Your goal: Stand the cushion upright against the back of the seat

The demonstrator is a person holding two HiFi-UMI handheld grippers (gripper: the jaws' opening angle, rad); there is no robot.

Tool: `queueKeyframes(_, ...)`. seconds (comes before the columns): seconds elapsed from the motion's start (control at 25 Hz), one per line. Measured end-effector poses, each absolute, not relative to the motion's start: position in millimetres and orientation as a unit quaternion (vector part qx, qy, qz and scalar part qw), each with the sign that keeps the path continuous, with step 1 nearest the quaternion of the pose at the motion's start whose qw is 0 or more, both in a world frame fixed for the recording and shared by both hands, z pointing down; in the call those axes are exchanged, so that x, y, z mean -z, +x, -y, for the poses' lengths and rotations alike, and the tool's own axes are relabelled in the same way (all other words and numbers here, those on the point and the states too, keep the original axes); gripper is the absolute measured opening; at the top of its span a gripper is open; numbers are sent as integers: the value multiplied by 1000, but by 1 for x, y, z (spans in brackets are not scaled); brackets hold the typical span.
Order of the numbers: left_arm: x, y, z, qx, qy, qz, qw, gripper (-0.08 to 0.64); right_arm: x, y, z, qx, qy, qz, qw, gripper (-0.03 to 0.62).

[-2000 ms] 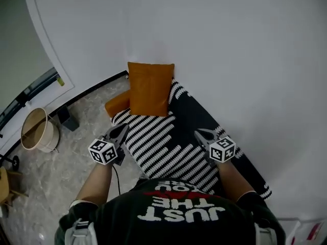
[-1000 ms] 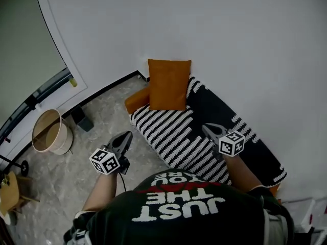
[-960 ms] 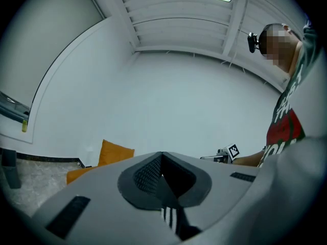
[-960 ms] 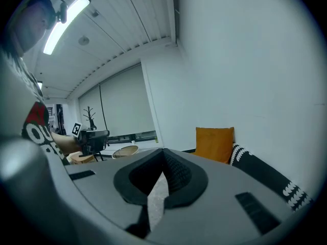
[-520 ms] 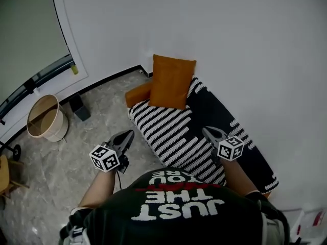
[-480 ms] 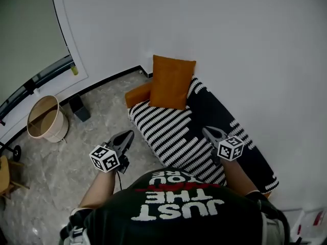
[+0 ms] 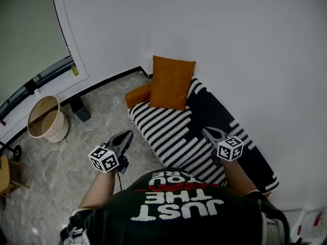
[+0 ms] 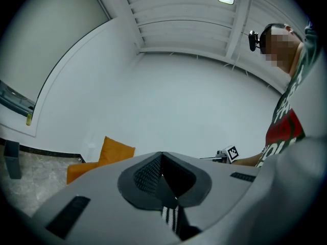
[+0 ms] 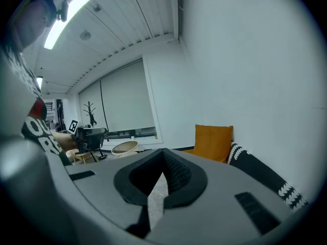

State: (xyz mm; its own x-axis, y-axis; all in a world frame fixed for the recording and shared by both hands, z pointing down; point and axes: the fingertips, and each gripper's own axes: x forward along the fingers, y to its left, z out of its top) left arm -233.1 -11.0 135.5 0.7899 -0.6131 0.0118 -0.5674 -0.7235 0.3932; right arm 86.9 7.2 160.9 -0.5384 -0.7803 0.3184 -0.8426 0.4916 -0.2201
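Note:
The orange cushion [image 7: 171,82] stands upright at the far end of the seat, leaning on the white wall; it also shows as the cushion [image 8: 116,152] and the cushion [image 9: 213,141]. A black-and-white striped throw [image 7: 168,131] covers the seat, whose orange edge [image 7: 137,94] shows at the left. My left gripper [image 7: 125,136] hangs over the floor beside the seat, shut and empty. Over the throw's near part, my right gripper [image 7: 207,131] is also shut and empty. Neither touches the cushion. In their own views, the left gripper [image 8: 162,154] and right gripper [image 9: 164,166] have jaws that meet.
A round wicker basket [image 7: 45,124] and a small black box [image 7: 82,108] stand on the marble floor at the left. A wooden stool [image 7: 6,180] sits at the left edge. White wall runs behind and to the right of the seat.
Two seconds ago both grippers were nearer the cushion, the left over the seat's edge; both have since drawn back. In the last half second nothing has moved. The cushion stays upright.

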Motion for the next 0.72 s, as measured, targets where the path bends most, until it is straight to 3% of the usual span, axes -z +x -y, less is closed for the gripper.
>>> queueKeyframes(0.72,-139,-229,11,61,924,320,199,11,-168,92,-6,-174,467,862,97,25)
